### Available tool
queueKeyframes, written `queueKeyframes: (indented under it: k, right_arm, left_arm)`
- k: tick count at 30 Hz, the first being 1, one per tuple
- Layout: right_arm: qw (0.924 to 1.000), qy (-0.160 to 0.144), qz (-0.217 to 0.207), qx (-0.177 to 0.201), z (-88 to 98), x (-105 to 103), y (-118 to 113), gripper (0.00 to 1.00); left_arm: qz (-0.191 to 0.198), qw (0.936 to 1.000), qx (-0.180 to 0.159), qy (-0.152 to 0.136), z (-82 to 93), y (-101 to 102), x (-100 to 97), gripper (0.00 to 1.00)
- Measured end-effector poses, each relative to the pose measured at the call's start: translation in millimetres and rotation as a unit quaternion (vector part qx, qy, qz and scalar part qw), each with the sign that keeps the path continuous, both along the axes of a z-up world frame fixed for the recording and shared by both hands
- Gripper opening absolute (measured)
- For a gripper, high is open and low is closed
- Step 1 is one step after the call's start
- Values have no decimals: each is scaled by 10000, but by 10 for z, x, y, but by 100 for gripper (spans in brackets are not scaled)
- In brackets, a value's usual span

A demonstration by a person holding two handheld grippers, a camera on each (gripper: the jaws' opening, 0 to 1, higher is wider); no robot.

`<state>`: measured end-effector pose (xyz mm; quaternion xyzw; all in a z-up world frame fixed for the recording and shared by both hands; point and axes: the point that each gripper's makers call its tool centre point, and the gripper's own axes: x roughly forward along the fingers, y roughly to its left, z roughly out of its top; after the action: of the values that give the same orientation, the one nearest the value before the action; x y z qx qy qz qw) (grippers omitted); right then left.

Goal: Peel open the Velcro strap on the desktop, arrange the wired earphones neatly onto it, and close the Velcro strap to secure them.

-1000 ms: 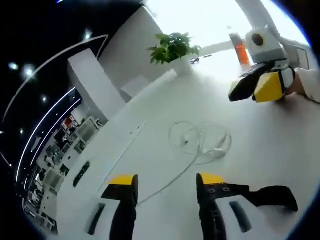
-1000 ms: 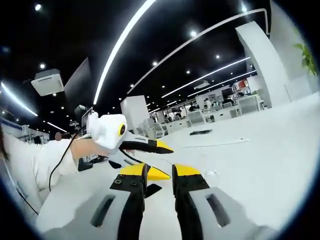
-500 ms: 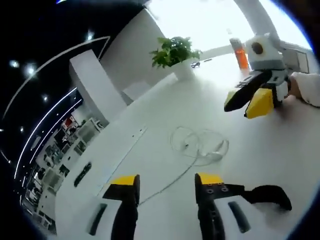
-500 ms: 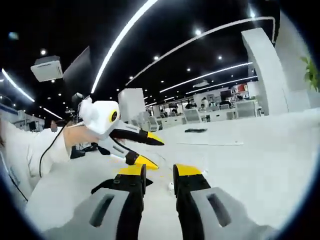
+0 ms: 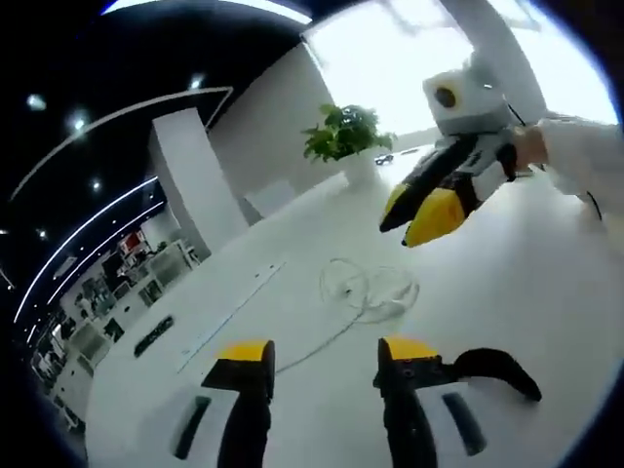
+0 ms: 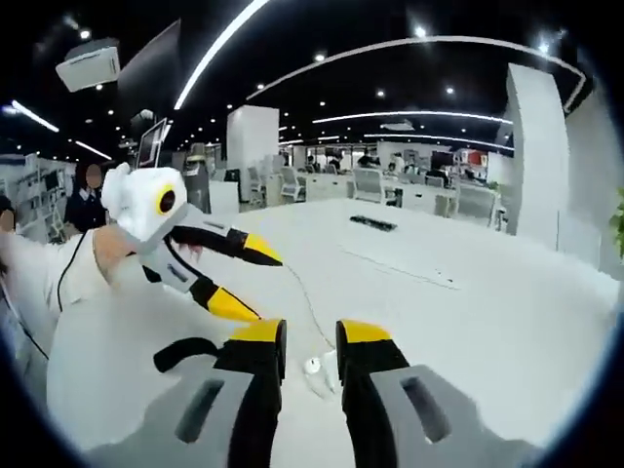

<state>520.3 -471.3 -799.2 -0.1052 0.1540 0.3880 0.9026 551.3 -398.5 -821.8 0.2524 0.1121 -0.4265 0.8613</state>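
Note:
The white wired earphones [image 5: 366,290] lie in a loose coil on the white desk [image 5: 546,292], and their cable runs toward my left gripper [image 5: 327,353]. That gripper is open and hovers low with nothing between its jaws. A curved black Velcro strap [image 5: 492,366] lies just right of it. My right gripper [image 5: 409,216] hangs above the coil, jaws a little apart. In the right gripper view my right gripper [image 6: 311,336] is narrowly open over an earbud [image 6: 312,368]. The left gripper [image 6: 246,283] stands open beyond it, with the strap [image 6: 180,351] at its left.
A potted plant [image 5: 346,132] stands at the desk's far edge. A flat black item [image 5: 154,334] lies far left on the desk, also seen as a dark bar [image 6: 373,222]. White sleeves [image 6: 58,283] hold the grippers. Office desks and a person [image 6: 93,185] are behind.
The right gripper has risen and swung in over the earphone coil. Its view has tipped down to the desk, bringing the earbud and cable into sight. The left gripper stays open, barely moved.

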Motion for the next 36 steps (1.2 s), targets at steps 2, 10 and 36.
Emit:
queueKeyframes:
  k: [2, 10, 36]
  right_arm:
    - [9992, 138, 85, -361, -61, 45, 45, 22]
    - [9872, 507, 593, -1390, -333, 199, 359, 22]
    - [9786, 1140, 441, -1653, -701, 617, 400, 15]
  left_arm:
    - [-89, 9999, -47, -56, 44, 28, -13, 45]
    - [-143, 9995, 18, -293, 120, 258, 168, 46]
    - [-274, 9996, -72, 34, -45, 411, 99, 43]
